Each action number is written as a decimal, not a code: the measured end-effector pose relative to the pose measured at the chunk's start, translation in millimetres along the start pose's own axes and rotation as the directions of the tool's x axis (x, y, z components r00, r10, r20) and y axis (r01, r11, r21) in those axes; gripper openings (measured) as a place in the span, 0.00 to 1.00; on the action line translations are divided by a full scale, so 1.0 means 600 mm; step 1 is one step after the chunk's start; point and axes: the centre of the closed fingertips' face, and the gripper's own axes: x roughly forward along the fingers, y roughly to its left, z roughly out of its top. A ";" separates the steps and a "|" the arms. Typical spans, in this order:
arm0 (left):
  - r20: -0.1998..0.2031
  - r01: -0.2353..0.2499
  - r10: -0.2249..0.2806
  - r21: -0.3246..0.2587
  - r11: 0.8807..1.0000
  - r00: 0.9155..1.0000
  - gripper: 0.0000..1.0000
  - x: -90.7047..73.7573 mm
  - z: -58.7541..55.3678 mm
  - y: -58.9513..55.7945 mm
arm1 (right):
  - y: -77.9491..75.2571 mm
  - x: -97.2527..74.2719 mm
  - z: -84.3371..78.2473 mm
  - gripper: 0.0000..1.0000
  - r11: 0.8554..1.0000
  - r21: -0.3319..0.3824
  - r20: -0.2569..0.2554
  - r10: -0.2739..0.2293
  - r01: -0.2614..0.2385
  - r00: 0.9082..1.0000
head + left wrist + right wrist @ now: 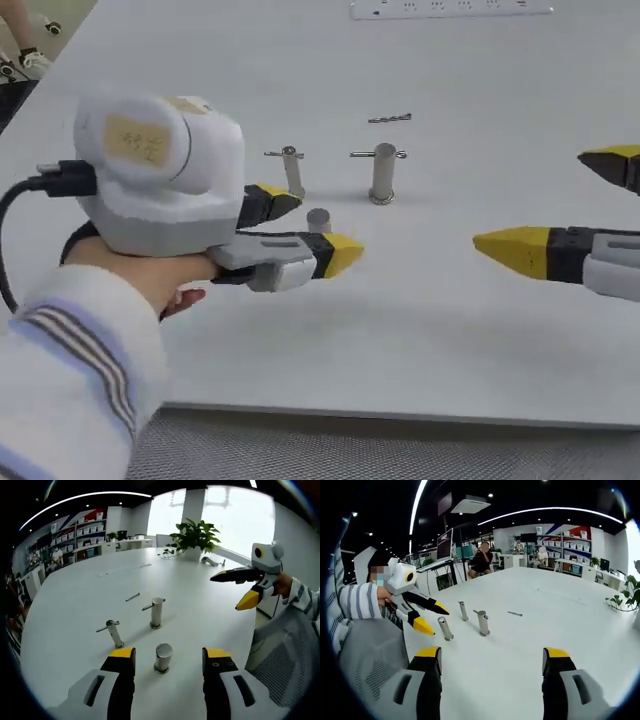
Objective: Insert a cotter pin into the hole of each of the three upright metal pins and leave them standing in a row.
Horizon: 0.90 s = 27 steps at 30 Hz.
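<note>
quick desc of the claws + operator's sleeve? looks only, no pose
Both match: bulky white housing, black jaw sections, yellow wedge tips. The left claw has a tan label with faint markings on top and a black cable out the back. The right claw shows the same white, black and yellow. The sleeve is white knit with grey-lilac stripes.

Left gripper (320, 228), centre-left of the head view: bulky rounded white housing (160, 195) with a pale tan label patch (138, 140) on top. It has two tapered jaws, yellow at the tips, black behind, then light grey.
Black cable (22, 195), left edge: plugged into the rear of the housing.
Right gripper (532, 198), right edge: jaws in the same yellow, black and grey.
Sleeve (70, 370), lower left: white knit with grey and lilac stripes.
Dark oblong slot (93, 690), bottom of both gripper views: one on each grey jaw.
</note>
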 end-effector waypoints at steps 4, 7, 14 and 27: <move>0.027 0.043 -0.042 -0.034 0.999 0.999 0.66 -0.027 0.001 -0.007 | -0.018 0.003 0.000 0.76 0.996 -0.093 -0.066 0.006 -0.012 0.998; 0.031 0.071 -0.068 -0.105 0.992 0.997 0.74 -0.042 -0.005 -0.013 | -0.034 0.010 0.004 0.73 0.985 -0.171 -0.118 0.010 -0.030 0.993; 0.065 0.044 -0.037 -0.108 0.993 0.997 0.92 -0.068 -0.015 -0.001 | -0.047 0.044 0.048 0.48 0.944 -0.310 -0.116 0.084 -0.116 0.990; 0.072 0.065 -0.060 -0.077 0.995 0.996 0.99 -0.072 -0.022 -0.031 | -0.076 0.132 0.066 0.19 0.883 -0.393 -0.259 0.161 -0.256 0.952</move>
